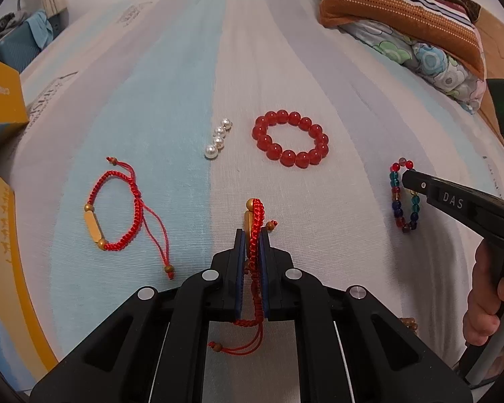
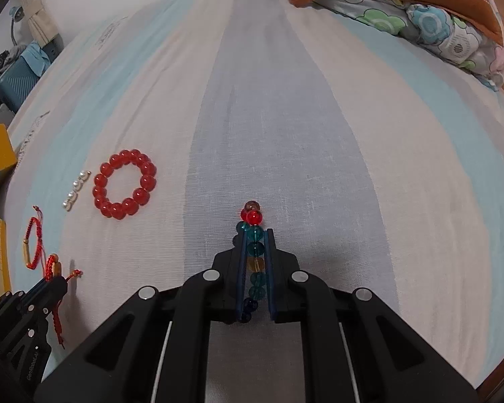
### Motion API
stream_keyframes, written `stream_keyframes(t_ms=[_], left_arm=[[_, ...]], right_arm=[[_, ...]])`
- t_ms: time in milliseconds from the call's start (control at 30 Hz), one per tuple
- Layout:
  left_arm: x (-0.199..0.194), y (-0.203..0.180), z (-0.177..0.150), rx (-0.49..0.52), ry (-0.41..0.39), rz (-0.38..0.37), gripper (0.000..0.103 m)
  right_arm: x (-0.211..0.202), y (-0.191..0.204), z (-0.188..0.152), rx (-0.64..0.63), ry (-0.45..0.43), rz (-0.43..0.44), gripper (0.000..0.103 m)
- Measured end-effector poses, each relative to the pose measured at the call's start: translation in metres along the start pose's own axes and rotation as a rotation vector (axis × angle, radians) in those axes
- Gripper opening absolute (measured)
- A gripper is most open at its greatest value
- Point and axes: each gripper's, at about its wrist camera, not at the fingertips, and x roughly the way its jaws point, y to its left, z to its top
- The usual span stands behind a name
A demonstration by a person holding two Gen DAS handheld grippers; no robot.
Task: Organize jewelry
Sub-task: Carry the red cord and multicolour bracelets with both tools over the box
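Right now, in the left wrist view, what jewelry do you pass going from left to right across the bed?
Loose red cord bracelet → pearl strand → red cord bracelet in the left gripper → red bead bracelet → multicolored bead bracelet at the right gripper.

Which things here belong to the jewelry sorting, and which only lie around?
For the job: red cord bracelet in left gripper; multicolored bead bracelet in right gripper; second cord bracelet; pearl strand; red bead bracelet.

Lying about: pillows; yellow boxes.
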Motion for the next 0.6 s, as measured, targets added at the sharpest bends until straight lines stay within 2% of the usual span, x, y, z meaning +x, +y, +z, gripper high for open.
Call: stream_keyframes(t_ms=[167, 600], left_arm=[[-0.007, 0.0, 0.0, 0.0, -0.014, 0.0, 0.007], [-0.023, 0.001, 0.001, -0.001, -0.053, -0.001, 0.007]], right_arm=[[-0.017, 0.0, 0.001, 0.002, -0.046, 0.044, 0.009], [-0.039, 0.009, -0.002, -0.028, -0.121, 0.071, 0.009]])
